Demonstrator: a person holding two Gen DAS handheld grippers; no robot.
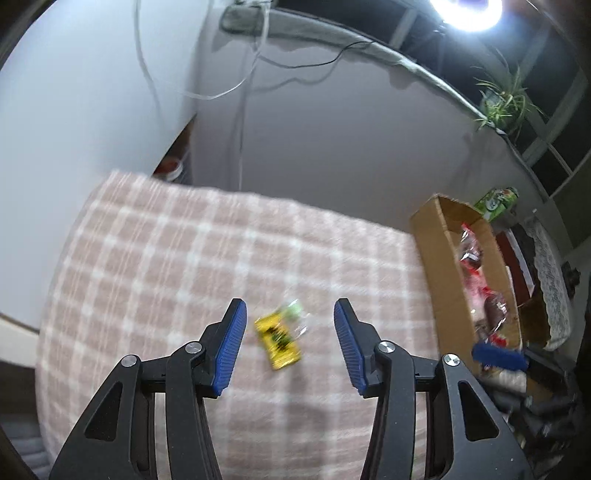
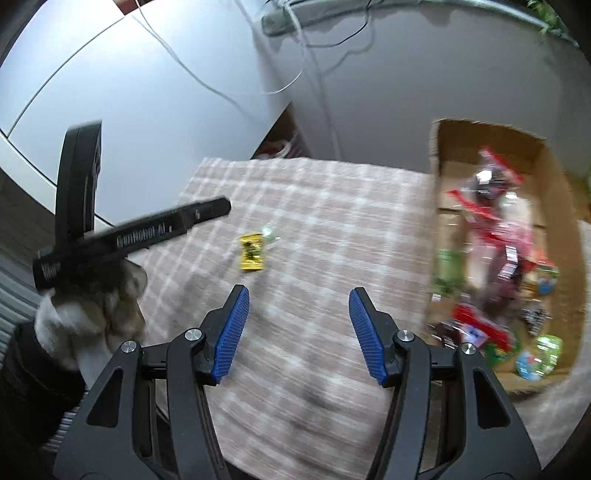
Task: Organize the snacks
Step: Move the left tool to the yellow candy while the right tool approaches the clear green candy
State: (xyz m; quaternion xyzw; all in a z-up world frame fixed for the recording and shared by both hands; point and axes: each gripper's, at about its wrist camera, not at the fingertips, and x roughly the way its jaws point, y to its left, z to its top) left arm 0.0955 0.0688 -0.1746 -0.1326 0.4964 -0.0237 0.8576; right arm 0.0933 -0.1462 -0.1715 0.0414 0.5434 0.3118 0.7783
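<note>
A small yellow snack packet [image 1: 279, 341] lies on the pink checked cloth [image 1: 166, 258], with a little clear-green wrapper [image 1: 293, 310] touching its far end. My left gripper [image 1: 290, 314] hovers above the packet, open, the packet seen between its blue pads [image 1: 232, 347]. In the right wrist view the same yellow packet [image 2: 252, 253] lies ahead of my right gripper [image 2: 297, 301], which is open and empty. A cardboard box [image 2: 443, 173] full of mixed snack packets stands at the cloth's right side. The left gripper's black body [image 2: 129, 232] and the hand holding it show at the left.
Grey wall with loose cables [image 1: 240, 110] rises behind the table. A green carton [image 1: 496, 201] and a potted plant [image 1: 506, 103] stand beyond the box [image 1: 436, 236]. A bright lamp [image 1: 469, 11] glares at top right. A lace cloth [image 1: 554, 280] hangs at the far right.
</note>
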